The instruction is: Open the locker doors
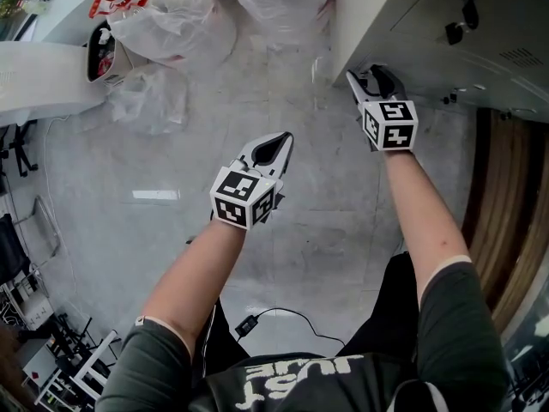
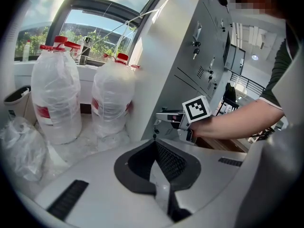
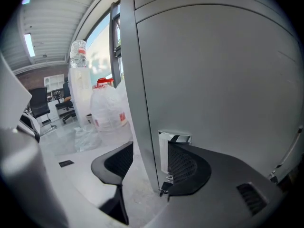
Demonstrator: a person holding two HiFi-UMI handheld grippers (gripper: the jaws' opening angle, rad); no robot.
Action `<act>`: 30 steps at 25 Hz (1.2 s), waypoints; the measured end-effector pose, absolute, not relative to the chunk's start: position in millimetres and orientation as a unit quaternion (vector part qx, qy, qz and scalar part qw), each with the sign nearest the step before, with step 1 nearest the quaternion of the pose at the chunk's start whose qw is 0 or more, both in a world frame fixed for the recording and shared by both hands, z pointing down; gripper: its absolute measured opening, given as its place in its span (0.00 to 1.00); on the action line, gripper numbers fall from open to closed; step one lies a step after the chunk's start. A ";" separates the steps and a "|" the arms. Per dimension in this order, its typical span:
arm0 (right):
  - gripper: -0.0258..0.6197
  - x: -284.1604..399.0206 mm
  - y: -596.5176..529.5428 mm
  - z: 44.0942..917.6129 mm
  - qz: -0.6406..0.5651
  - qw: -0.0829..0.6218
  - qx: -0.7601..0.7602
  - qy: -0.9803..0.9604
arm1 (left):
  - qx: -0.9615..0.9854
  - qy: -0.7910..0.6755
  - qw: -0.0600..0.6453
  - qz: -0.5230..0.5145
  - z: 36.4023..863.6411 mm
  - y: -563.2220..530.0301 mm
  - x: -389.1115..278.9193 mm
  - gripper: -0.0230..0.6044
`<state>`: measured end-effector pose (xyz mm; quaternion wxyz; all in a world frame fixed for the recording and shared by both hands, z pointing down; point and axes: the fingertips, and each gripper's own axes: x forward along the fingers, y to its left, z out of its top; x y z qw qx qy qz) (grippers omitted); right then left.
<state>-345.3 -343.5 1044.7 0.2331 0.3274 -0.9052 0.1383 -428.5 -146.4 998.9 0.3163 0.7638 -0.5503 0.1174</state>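
Note:
The grey locker [image 1: 412, 24] stands at the upper right of the head view, with keys hanging in its upper locks [image 1: 455, 31]. My right gripper [image 1: 367, 77] is low at the locker's left edge. In the right gripper view its jaws [image 3: 152, 165] stand open astride the edge of a bottom locker door [image 3: 213, 80]; a chrome latch plate [image 3: 173, 141] and a small key [image 3: 165, 189] sit between them, and neither pad presses on the door. My left gripper [image 1: 276, 147] hangs over the floor to the left, shut and empty [image 2: 154, 145]. The left gripper view shows the right gripper [image 2: 161, 118] at the locker [image 2: 190, 56].
Large wrapped water jugs [image 1: 171, 15] [image 2: 54, 94] stand on the floor left of the locker, beside a small bin [image 1: 103, 54] and a crumpled plastic bag [image 1: 150, 97]. A black cable [image 1: 257, 320] lies near the person's feet. A white desk edge [image 1: 43, 80] is at the far left.

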 end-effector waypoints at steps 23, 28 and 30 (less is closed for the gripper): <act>0.40 -327.8 -312.3 1045.0 0.141 0.220 0.325 -0.909 | 0.773 -0.540 0.312 0.115 995.9 -136.8 -410.8 0.05; 0.39 -318.4 -300.3 1044.3 0.147 0.213 0.333 -0.907 | 0.775 -0.537 0.312 0.120 997.2 -132.2 -404.4 0.05; 0.37 -312.8 -295.0 1044.6 0.147 0.213 0.335 -0.906 | 0.776 -0.535 0.312 0.120 997.2 -131.4 -400.4 0.05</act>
